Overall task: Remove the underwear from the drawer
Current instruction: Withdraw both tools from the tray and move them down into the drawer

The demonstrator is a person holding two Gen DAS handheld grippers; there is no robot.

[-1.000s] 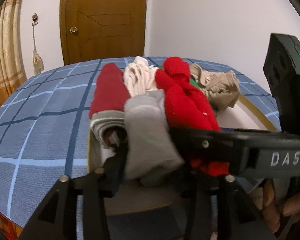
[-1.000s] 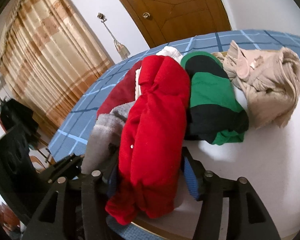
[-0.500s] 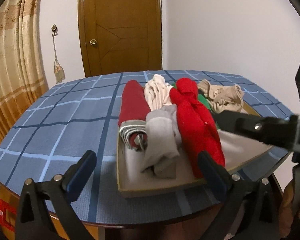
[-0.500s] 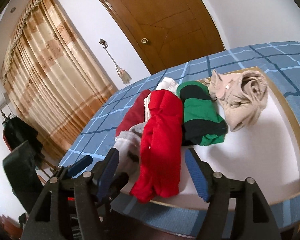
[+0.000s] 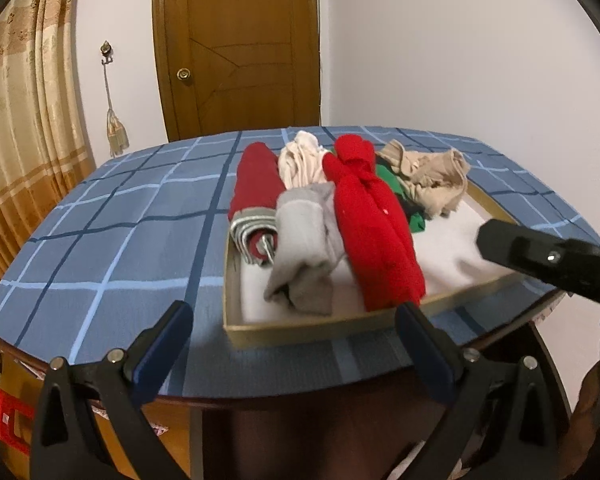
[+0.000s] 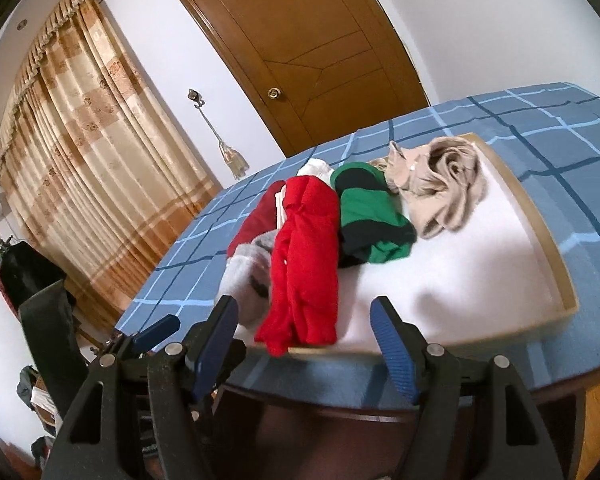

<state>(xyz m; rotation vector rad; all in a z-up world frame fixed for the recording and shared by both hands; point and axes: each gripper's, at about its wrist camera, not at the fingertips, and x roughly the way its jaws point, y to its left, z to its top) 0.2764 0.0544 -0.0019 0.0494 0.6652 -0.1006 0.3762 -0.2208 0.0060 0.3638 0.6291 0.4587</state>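
My left gripper (image 5: 294, 334) and right gripper (image 6: 306, 330) both have fingers spread, empty, before the drawer (image 5: 300, 330) of rolled underwear (image 5: 374, 236) on the table (image 5: 100, 240).

A blue plaid tablecloth (image 5: 100, 240) covers the table and fills the middle of my left view. Behind it, at upper centre, stands a brown wooden door (image 5: 236, 48) with a round brass knob (image 5: 184, 74). Gold patterned curtains (image 5: 24, 128) hang down the left edge, and a tassel (image 5: 117, 132) dangles from a wall hook (image 5: 106, 49) between curtains and door. The upper right is plain white wall (image 5: 460, 60).
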